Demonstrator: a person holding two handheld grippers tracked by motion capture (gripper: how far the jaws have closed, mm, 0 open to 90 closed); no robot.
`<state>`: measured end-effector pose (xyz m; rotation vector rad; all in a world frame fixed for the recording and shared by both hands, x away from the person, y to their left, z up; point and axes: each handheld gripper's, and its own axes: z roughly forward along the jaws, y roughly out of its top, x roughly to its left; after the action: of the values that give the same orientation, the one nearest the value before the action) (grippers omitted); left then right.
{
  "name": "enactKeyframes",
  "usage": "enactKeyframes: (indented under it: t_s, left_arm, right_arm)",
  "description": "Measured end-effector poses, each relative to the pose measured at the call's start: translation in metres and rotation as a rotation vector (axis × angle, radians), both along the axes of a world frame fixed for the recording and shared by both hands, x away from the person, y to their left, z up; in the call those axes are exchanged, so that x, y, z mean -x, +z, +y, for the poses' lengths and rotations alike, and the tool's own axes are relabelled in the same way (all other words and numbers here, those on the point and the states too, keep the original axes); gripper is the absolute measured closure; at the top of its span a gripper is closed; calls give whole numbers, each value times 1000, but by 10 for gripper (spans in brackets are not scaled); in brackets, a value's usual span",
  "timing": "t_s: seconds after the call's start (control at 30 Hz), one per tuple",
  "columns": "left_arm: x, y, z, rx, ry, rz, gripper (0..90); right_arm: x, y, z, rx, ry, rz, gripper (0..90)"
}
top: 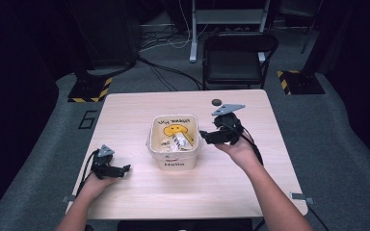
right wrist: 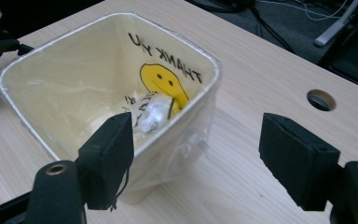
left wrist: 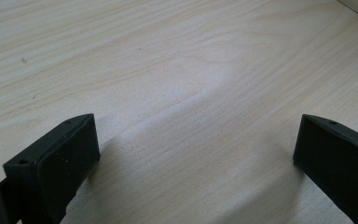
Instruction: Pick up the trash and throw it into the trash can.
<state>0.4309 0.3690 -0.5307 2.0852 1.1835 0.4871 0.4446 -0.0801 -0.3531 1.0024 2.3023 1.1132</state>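
Observation:
A white bin [top: 173,159] marked "Hello" stands mid-table, lined with a plastic bag [right wrist: 163,79] that bears a yellow smiley and "THANK YOU". A crumpled white wad [right wrist: 156,112] lies at its bottom, also seen in the high view [top: 178,140]. My right gripper [top: 204,134] hovers at the bin's right rim, pointing left. In the right gripper view it [right wrist: 196,122] is open, one jaw over the bin's inside, the other outside, neither touching the wall. My left gripper [top: 125,168] rests low at the front left, open [left wrist: 196,123] over bare wood.
A round hole [top: 216,102] pierces the table [top: 139,197] behind the bin. A black folding chair [top: 238,53] stands beyond the far edge. Cables cross the floor, and two stand bases [top: 89,89] carry yellow-black tape.

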Motion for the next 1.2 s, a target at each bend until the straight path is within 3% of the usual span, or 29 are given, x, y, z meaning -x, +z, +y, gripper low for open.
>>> enactKeyframes:
  t_s: [0.23, 0.47, 0.87, 1.2]
  left_arm:
    - [0, 0, 0, 0, 0, 0, 0]
    - [0, 0, 0, 0, 0, 0, 0]
    - [0, 0, 0, 0, 0, 0, 0]
    - [0, 0, 0, 0, 1, 0, 0]
  right_arm:
    - [10, -4, -23, -4, -50, -7, 257]
    - [18, -20, -47, -12, -107, 5, 258]
    - [32, -47, -60, -7, -152, 20, 259]
    - [44, -80, -73, -7, -205, 30, 262]
